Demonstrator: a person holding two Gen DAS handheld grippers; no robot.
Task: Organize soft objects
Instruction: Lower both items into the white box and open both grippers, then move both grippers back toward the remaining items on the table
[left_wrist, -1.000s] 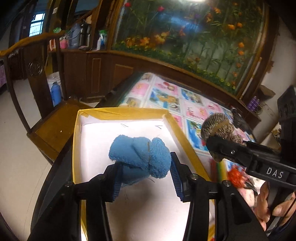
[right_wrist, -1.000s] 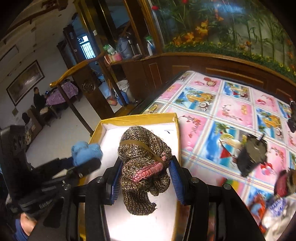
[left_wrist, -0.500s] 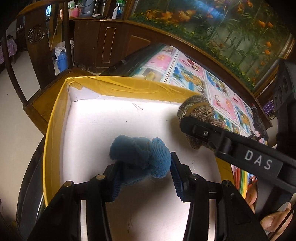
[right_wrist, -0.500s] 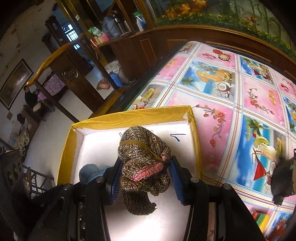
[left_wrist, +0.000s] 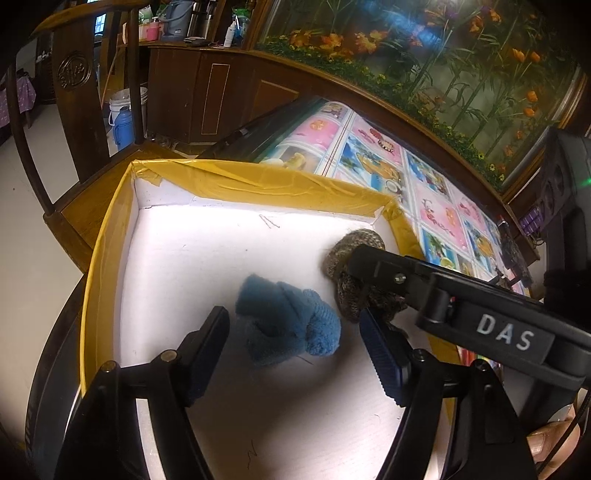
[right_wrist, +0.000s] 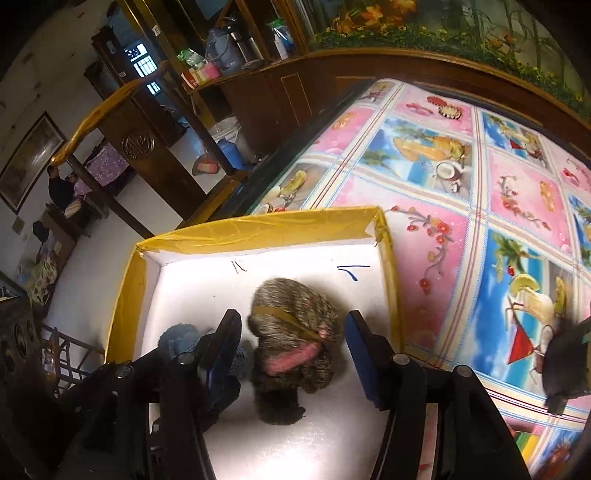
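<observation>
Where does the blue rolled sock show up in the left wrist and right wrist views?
Left wrist view: the blue sock lies at centre on the white floor of the box, between the open pads of the left tool.
Right wrist view: lower left, partly hidden behind the left tool's finger.
Shared landmark: the box's yellow taped rim.

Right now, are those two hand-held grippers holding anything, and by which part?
Nothing. The left hand-held gripper has just opened around the blue knitted sock bundle, the right hand-held gripper around the brown knitted sock bundle; both lie in the yellow-rimmed box.
</observation>
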